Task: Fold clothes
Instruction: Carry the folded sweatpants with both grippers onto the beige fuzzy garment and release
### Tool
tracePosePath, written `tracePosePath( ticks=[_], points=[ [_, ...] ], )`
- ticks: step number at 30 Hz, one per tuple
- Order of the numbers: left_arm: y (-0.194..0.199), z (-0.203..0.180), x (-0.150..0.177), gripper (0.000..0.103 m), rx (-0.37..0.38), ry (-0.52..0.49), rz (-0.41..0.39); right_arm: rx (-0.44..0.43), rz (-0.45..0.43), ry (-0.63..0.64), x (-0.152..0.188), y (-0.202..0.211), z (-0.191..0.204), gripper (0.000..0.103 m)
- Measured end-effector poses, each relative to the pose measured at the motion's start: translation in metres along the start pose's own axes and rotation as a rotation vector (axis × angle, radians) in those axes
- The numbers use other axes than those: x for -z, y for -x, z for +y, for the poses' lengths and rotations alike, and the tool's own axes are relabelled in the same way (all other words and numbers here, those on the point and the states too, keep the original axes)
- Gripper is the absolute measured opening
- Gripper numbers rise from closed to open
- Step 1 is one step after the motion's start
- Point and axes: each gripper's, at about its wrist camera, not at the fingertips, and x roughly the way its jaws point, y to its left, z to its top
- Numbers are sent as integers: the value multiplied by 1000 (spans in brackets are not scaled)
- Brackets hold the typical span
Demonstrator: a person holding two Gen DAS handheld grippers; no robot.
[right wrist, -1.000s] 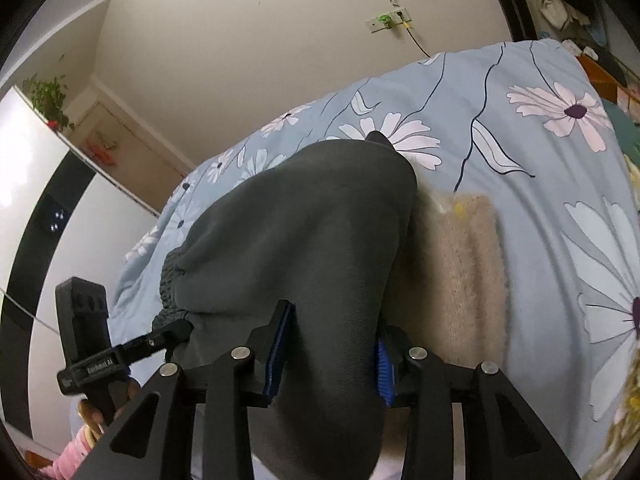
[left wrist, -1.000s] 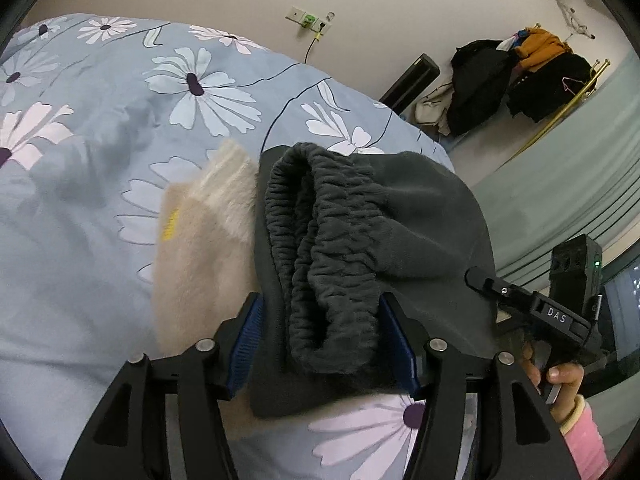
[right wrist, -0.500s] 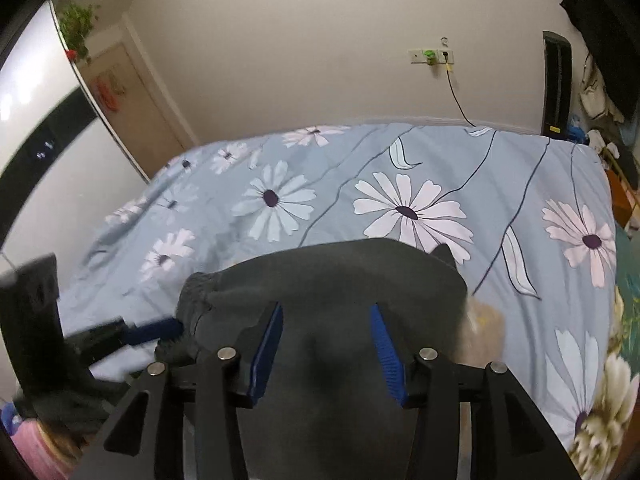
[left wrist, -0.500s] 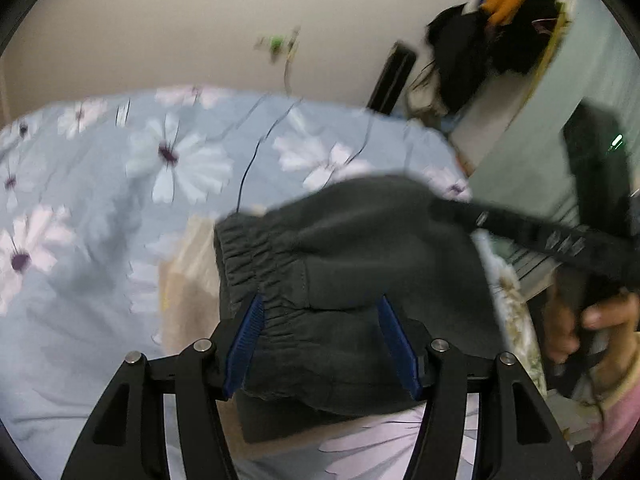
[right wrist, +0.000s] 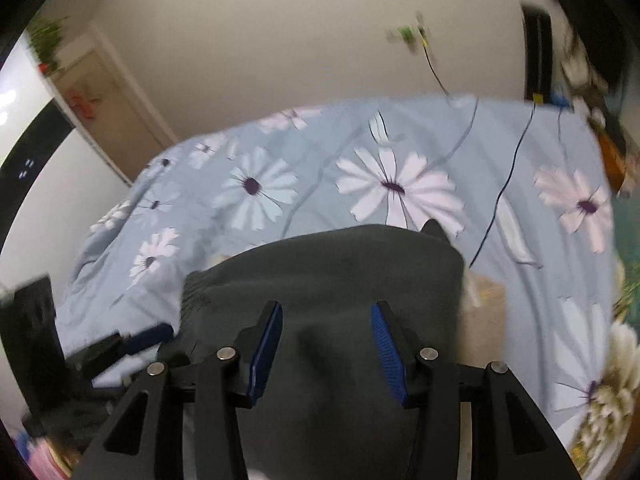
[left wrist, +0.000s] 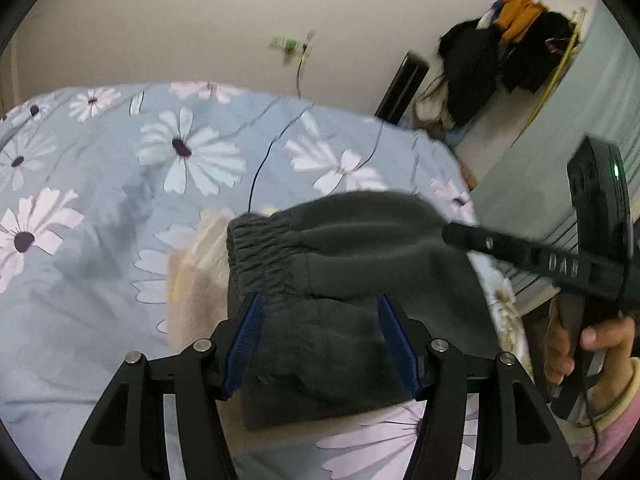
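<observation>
Dark grey trousers (left wrist: 360, 280) lie folded into a thick bundle on the bed (left wrist: 100, 208), near its front edge. The elastic waistband (left wrist: 264, 248) is gathered at the bundle's left end in the left wrist view. The bundle rests partly on a cream fleece garment (left wrist: 196, 276), which shows at its left side and, in the right wrist view, at its right side (right wrist: 484, 312).

Left gripper (left wrist: 320, 340): fingers spread wide, one either side of the bundle's near end. Whether the blue pads (left wrist: 244, 344) touch the cloth cannot be told; no pinch is evident.

Right gripper (right wrist: 326, 348): fingers likewise wide apart above the grey cloth, gripping nothing that can be seen. It appears in the left wrist view held in the person's right hand (left wrist: 584, 344), its tip at the bundle's right end.

Assessment: the trousers appear to be at their final fold, and the step in hand is most likely setting down or squaring the bundle.

Next move: it calls either for pressing the top layer flat so the bulky waistband does not spring open, or for both grippers to clear the stack without dragging cloth.

Surroundings: floral blue bedcover, wall socket (left wrist: 290, 44) with cable, clothes rack (left wrist: 516, 48) beyond the bed's far right corner.
</observation>
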Motion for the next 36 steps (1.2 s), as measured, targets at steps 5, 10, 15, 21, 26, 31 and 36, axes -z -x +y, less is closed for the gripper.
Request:
tracePosePath(
  ticks=[5,10,15,21,26,31,36],
  points=[
    [7,-26,15,61,-8,-99,-15,-29,-25,25,34,23,11,50],
    [-18,-13,36,61,3,-70,44,-14,27,80,67,6,11,51],
    [-28,-17,46,61,-30,-115,44,-12,38,68,78,-8,0,51],
    [-32,-39,55,61,-163,-222,41,52,36,113,82,-17,7,51],
    [2,-37,70,62,-189,-220,0,37,-28,50,94,8,10,51],
    [20,-5,81,61,-238,-87,-71,17,-79,19,126,25,20,60],
    [13,-2,93,61,-222,-81,-64,-27,-98,-100,154,20,24,69]
  ],
)
